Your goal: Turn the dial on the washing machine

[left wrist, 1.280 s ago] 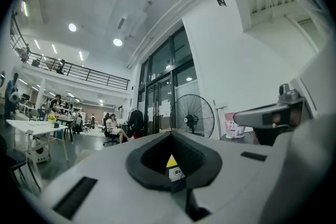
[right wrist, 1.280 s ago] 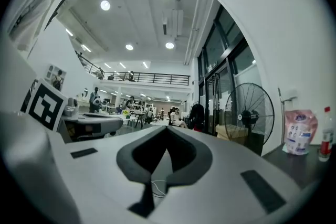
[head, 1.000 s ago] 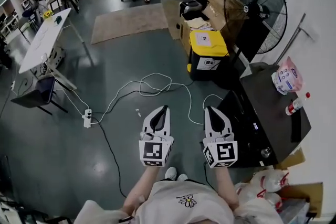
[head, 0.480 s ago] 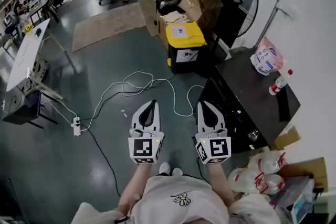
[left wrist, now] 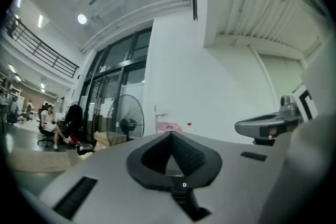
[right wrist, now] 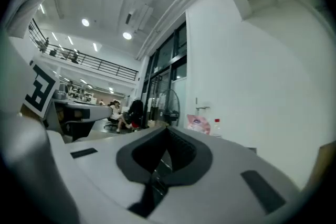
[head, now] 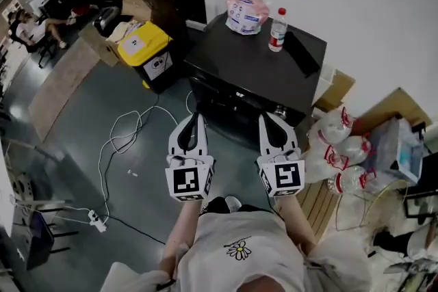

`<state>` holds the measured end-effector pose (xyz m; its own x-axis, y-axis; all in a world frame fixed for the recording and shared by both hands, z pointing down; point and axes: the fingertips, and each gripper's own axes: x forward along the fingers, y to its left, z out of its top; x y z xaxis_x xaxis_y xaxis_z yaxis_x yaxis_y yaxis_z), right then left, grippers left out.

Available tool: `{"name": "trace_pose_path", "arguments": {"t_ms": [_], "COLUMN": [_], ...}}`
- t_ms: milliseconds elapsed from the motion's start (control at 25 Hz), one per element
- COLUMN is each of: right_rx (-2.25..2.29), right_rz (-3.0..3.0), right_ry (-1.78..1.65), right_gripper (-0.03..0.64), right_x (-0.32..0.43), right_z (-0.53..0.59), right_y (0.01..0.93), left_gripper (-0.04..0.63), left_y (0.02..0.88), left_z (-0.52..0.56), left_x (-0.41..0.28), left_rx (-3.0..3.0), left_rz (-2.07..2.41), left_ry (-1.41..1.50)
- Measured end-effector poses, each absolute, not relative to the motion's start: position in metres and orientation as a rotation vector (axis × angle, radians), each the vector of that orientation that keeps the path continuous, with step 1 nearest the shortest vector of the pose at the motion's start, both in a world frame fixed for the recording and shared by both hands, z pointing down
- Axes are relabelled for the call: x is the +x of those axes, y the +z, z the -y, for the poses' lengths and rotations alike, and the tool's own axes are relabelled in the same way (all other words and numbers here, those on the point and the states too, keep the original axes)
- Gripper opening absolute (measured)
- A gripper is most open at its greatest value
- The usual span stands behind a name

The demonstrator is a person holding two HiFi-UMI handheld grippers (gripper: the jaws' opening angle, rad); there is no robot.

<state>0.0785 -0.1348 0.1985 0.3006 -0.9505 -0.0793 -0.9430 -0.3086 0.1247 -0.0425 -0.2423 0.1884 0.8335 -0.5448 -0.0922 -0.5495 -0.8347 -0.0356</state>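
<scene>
A black washing machine (head: 256, 65) stands against the white wall, just beyond both grippers in the head view. Its small silver dial (head: 279, 111) sits at the right end of the front panel, close to the tip of my right gripper (head: 264, 118) but apart from it. My left gripper (head: 193, 117) points at the panel's left part. Both are shut with nothing between the jaws. The left gripper (left wrist: 170, 135) and right gripper (right wrist: 168, 129) both look over the machine's top toward the wall, and the dial is hidden in their views.
On the machine's top lie a pink bag (head: 245, 10), a red-capped bottle (head: 277, 29) and a flat black object (head: 301, 52). A yellow-lidded bin (head: 144, 48) stands to the left, and cables (head: 123, 140) trail on the floor. Plastic bags (head: 335, 147) are heaped on the right.
The view has swung right and closer, so the washing machine has moved from the right side to straight ahead of both grippers. Both grippers stay shut, side by side.
</scene>
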Motion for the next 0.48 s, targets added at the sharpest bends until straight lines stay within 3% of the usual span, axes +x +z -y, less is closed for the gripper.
{"name": "trace_pose_path", "arguments": {"t_ms": [480], "right_rx": [2.802], "right_rz": [1.156], "right_ry": [-0.201], "right_gripper": [0.003], "right_x": [0.139], "right_z": [0.011], "right_y": [0.205], "left_gripper": [-0.002], "left_y": [0.179], "left_z": [0.175], "left_x": [0.068], "left_rx": [-3.048], "left_rz": [-0.277], "left_ry": [0.186]}}
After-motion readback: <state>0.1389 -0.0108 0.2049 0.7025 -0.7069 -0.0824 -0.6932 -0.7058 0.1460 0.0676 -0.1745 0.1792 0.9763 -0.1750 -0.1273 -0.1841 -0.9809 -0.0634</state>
